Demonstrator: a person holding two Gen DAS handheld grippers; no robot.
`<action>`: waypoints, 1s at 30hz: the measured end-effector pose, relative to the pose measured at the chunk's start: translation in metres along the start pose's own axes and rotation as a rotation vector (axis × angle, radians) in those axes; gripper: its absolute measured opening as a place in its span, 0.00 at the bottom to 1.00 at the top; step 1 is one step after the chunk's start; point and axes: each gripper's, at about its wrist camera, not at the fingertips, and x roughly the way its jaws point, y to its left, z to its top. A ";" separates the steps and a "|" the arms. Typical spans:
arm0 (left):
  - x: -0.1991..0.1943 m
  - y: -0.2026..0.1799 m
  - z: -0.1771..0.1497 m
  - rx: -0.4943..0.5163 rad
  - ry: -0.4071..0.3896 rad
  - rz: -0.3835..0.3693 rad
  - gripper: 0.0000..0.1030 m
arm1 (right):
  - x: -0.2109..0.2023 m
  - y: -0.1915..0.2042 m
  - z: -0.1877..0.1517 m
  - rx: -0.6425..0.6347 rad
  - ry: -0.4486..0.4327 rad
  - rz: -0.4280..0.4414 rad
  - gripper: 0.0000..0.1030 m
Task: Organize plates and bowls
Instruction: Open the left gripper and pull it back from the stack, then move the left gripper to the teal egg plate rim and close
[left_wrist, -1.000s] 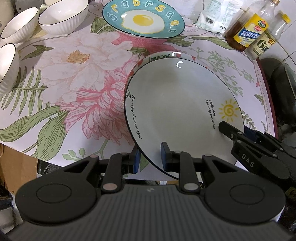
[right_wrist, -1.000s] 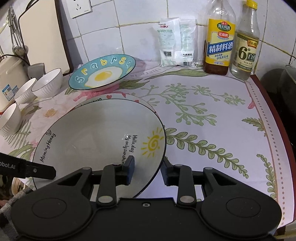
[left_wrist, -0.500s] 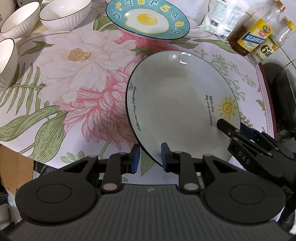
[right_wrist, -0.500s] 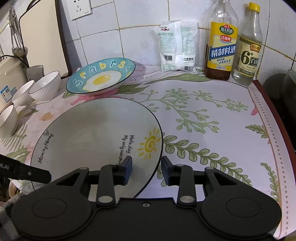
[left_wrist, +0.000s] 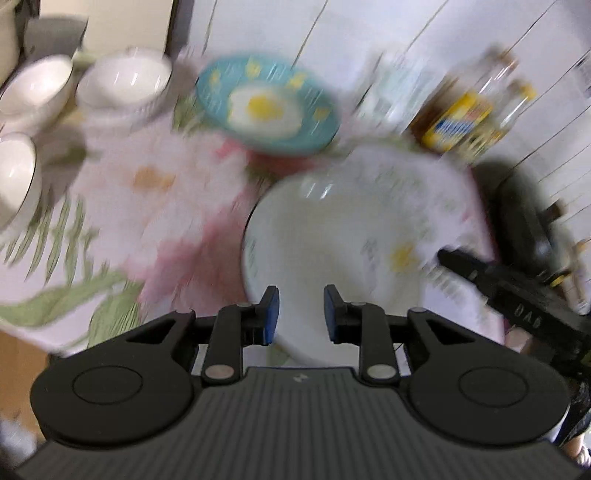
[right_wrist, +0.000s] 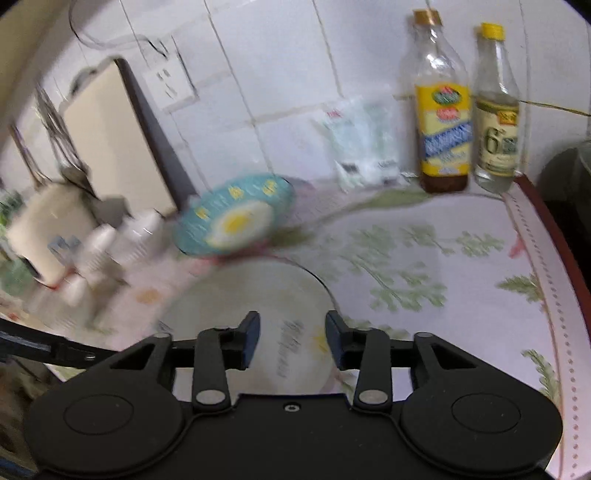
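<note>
A white plate with a sun print (left_wrist: 332, 236) lies flat on the flowered tablecloth (left_wrist: 155, 184), also seen as the white plate (right_wrist: 258, 299) in the right wrist view. My left gripper (left_wrist: 300, 314) hangs over its near rim. The jaws are opening and the pads stand clear of the rim. My right gripper (right_wrist: 291, 332) is over the plate's right side by the sun print, jaws opening too, nothing pressed between them. A blue plate with a fried-egg print (left_wrist: 266, 107) sits behind. White bowls (left_wrist: 125, 85) stand at the far left. Both views are blurred.
Two bottles (right_wrist: 443, 110) and a white packet (right_wrist: 362, 147) stand against the tiled wall at the back right. A dark pot (left_wrist: 524, 221) is past the table's right edge. A cutting board (right_wrist: 110, 147) leans on the wall at left. The right gripper's arm (left_wrist: 509, 295) shows in the left view.
Both grippers have widened their jaws, let go of the white plate's rim and risen, tilting up toward the wall. The plate has stayed on the table.
</note>
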 end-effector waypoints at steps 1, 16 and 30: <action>-0.004 0.003 0.002 -0.005 -0.033 -0.022 0.28 | 0.000 0.003 0.006 0.007 0.003 0.027 0.50; 0.034 0.050 0.024 -0.061 -0.272 0.152 0.43 | 0.097 -0.004 0.064 0.040 0.006 0.208 0.79; 0.101 0.066 0.083 -0.110 -0.342 0.246 0.63 | 0.196 -0.051 0.087 0.333 0.142 0.163 0.79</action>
